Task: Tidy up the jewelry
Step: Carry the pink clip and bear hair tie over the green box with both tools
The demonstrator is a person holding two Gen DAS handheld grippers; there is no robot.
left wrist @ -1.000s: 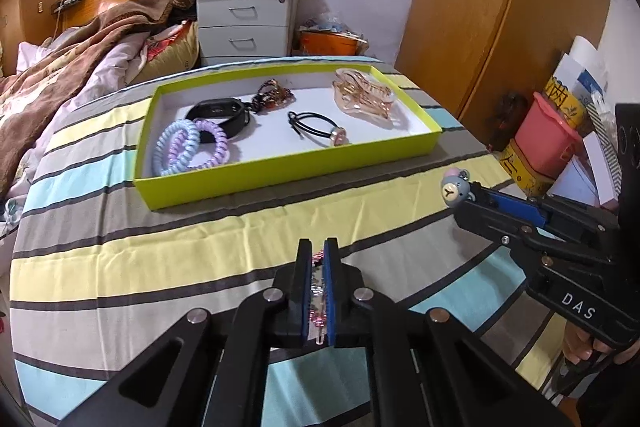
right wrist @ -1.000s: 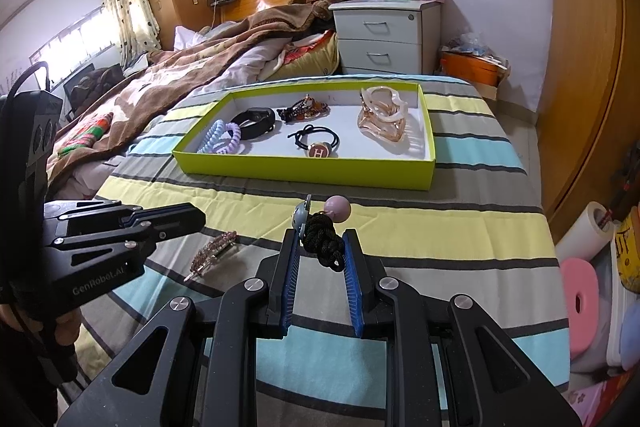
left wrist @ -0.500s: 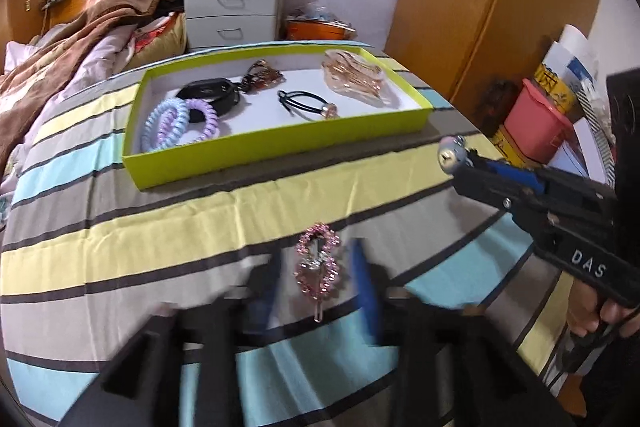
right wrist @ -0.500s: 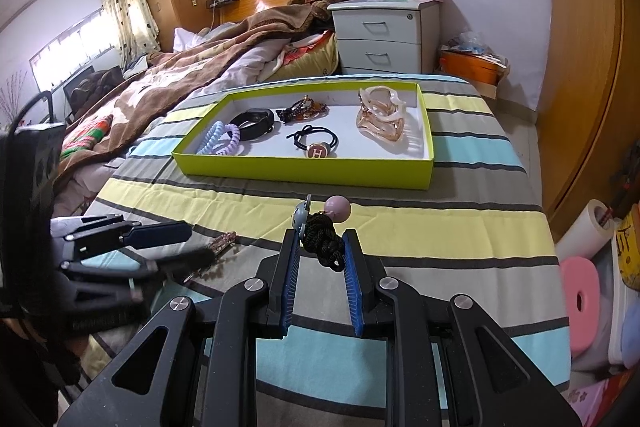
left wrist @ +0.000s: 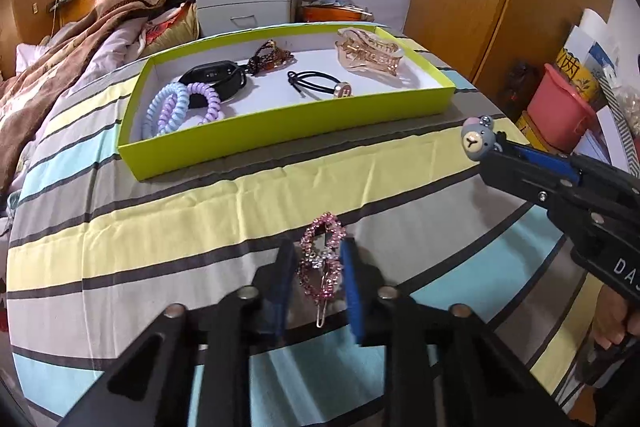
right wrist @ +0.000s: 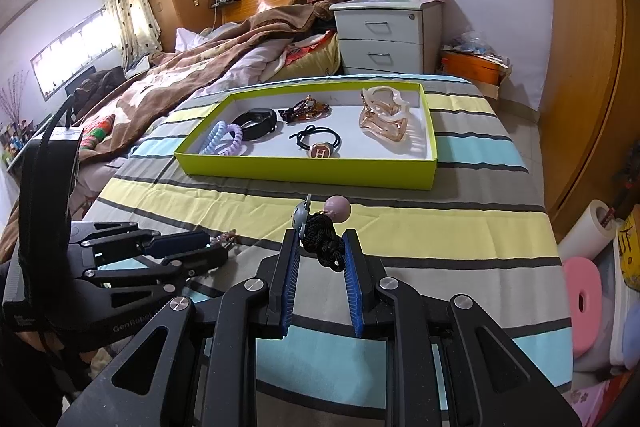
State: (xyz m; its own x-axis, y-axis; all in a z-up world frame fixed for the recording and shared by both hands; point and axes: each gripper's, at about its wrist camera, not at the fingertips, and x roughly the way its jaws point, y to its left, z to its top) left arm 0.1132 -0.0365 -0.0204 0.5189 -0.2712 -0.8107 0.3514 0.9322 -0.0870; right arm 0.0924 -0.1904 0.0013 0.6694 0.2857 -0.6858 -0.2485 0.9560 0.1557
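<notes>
While left tool (left wrist: 316, 267) straddles pink clip (left wrist: 322, 257) (open), right tool (right wrist: 319, 247) grips black tie (right wrist: 324, 243).

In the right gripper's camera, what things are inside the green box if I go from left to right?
spiral hair ties → black band → beaded bracelet → black hair tie with the H charm → big clear hair claw, all lying in the green box.

Left gripper (left wrist: 316, 259) seemingly open around pink hairclip (left wrist: 322, 259)
</notes>
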